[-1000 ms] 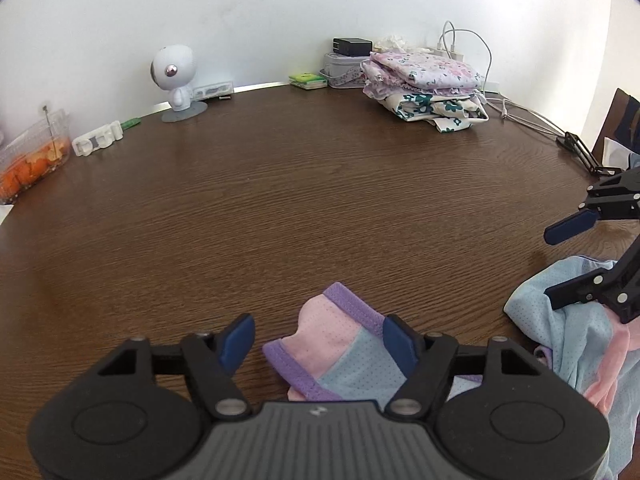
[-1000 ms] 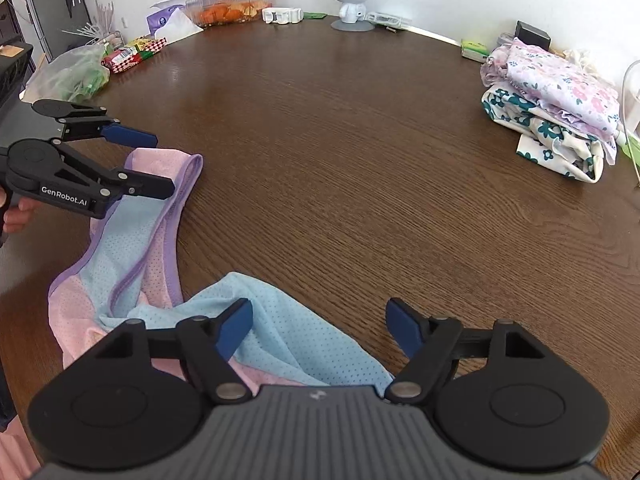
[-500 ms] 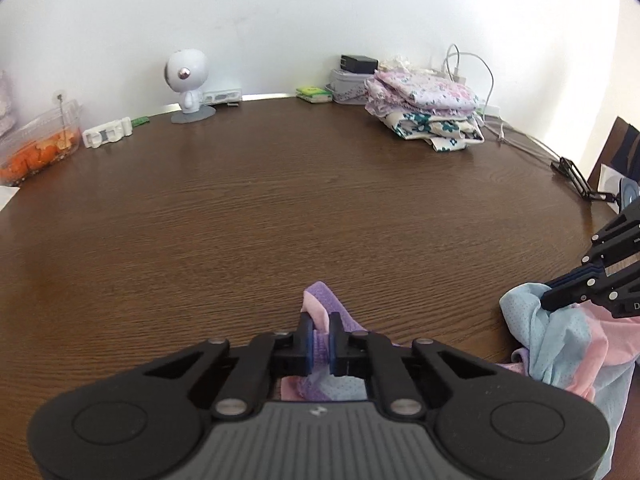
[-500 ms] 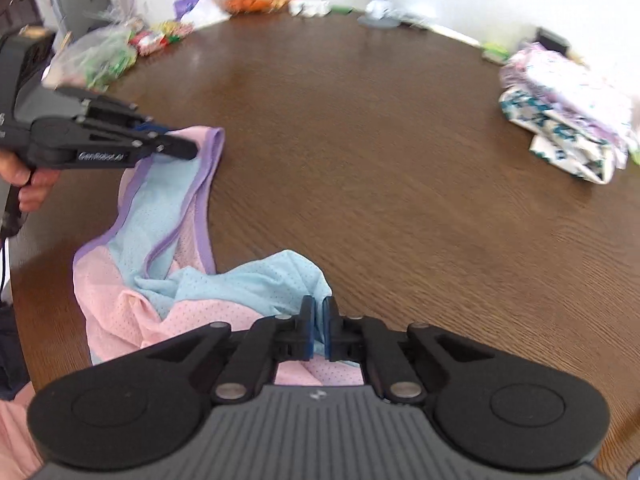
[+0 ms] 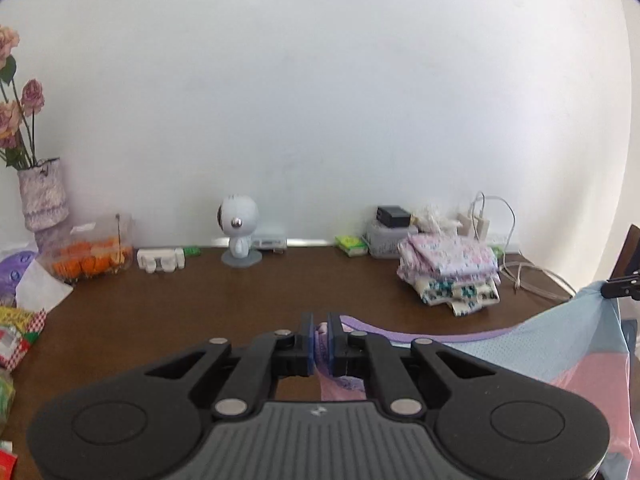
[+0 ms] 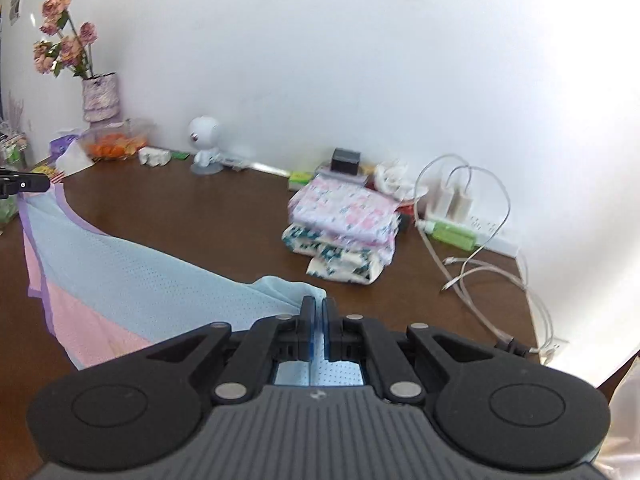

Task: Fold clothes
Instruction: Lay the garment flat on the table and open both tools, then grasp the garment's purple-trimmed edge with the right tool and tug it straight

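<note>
Mesh garment [image 6: 132, 276] in pale blue and pink with purple trim hangs stretched in the air between two handheld grippers, above the near part of a dark wooden table [image 6: 208, 216]. The left gripper [image 5: 319, 340] has its jaws clamped together on a purple-edged corner of the cloth. The right gripper [image 6: 316, 322] has its jaws pressed tight on a blue corner. From the right wrist view, the cloth runs as one wide sheet from the right gripper across to the left one at the far left edge, sagging a little in the middle, blue layer in front and pink below. Nothing of the garment is creased over on itself yet that can be seen, so it reads as spread out and held up, with laying down and folding of this piece still to come.

Stack of folded floral clothes [image 6: 344, 224] sits near the far right of the table, well apart from the held garment; that pile lies as the task wants.

Open room: the broad middle of the table is bare wood between the garment and the stack. Along the back edge by the white wall stand a small white robot figure [image 5: 239, 236], a clear box of orange fruit [image 5: 90, 254], a vase of roses [image 6: 98, 96] and small boxes. At the right edge, white charger cables [image 6: 472, 248] trail over the wood towards the table rim, and could snag cloth swung that way.
</note>
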{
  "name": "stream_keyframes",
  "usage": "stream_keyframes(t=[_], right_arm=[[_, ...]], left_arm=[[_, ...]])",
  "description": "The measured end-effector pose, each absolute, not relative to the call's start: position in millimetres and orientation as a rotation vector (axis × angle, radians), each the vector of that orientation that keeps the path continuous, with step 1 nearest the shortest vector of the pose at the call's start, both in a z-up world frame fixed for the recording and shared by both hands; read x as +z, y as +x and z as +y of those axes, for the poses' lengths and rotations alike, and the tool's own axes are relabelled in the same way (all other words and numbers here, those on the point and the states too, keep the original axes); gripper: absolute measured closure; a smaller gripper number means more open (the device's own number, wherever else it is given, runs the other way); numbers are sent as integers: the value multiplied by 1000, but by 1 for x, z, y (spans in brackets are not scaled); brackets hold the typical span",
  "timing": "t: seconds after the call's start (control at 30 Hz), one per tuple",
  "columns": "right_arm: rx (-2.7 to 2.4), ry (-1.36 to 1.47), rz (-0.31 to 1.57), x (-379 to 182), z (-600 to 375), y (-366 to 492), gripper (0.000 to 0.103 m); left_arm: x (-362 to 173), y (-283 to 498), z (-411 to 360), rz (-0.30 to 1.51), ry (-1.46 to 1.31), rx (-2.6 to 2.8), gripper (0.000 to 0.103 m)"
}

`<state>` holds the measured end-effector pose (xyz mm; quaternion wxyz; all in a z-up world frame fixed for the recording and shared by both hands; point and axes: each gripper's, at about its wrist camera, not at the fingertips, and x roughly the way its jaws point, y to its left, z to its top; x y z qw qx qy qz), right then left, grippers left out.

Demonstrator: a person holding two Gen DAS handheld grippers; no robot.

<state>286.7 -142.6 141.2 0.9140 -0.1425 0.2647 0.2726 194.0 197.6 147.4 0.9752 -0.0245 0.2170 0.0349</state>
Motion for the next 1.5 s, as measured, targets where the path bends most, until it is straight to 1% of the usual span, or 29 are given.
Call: stream_keyframes(t=[0.13, 0.23, 0.27, 0.33, 0.43, 0.63, 0.77, 0.8, 0.87, 1.03, 1.1, 1.13, 1.17, 1.2, 1.23, 1.27, 1.3, 1.33, 1.4, 1.43, 1.5], right_arm=[[468, -295, 408, 194, -126, 311, 100], [440, -299, 314, 233, -128, 313, 100], [436, -301, 289, 243, -129, 312, 100], [463, -316, 284, 243, -134, 301, 100], [530, -314, 390, 190, -145, 282, 100], [662, -307, 605, 84, -168, 243, 100], [698, -250, 743, 30, -183, 218, 100], [703, -233, 774, 19, -186, 211, 100], [704, -209, 795, 14, -191, 197, 100], [716, -166, 821, 7, -201, 179, 99], [723, -150, 840, 3, -202, 177, 97], [722, -140, 849, 2, -203, 179, 96], [722, -130, 856, 1, -203, 181, 91], [717, -119, 856, 2, -205, 181, 83], [715, -110, 846, 4, -206, 180, 79], [713, -100, 836, 6, -207, 180, 71], [714, -93, 822, 10, -207, 180, 63], [721, -91, 810, 13, -205, 180, 61], [744, -104, 786, 20, -195, 181, 53], [759, -116, 775, 23, -188, 181, 52], [797, -150, 755, 28, -168, 182, 50]], left_arm=[[211, 235, 193, 268, -35, 92, 98], [253, 239, 187, 150, -1, 88, 98], [261, 236, 184, 134, 20, 91, 98], [261, 227, 179, 140, 63, 89, 98], [227, 208, 175, 197, 103, 53, 98], [97, 161, 163, 463, 120, -34, 98], [28, 130, 154, 601, 84, -83, 98], [18, 123, 153, 620, 77, -86, 98], [9, 114, 155, 639, 61, -82, 98], [8, 88, 168, 635, 48, -76, 98], [7, 85, 172, 648, 52, -71, 97], [7, 83, 173, 657, 53, -70, 93], [7, 81, 174, 663, 53, -70, 91], [8, 79, 175, 663, 52, -68, 85], [9, 76, 176, 658, 49, -67, 70], [12, 73, 178, 648, 41, -69, 60], [15, 71, 181, 635, 30, -73, 46], [20, 69, 185, 618, 13, -81, 41], [29, 68, 192, 589, -18, -95, 38], [34, 72, 196, 586, -30, -96, 35], [40, 91, 202, 607, -43, -79, 34]])
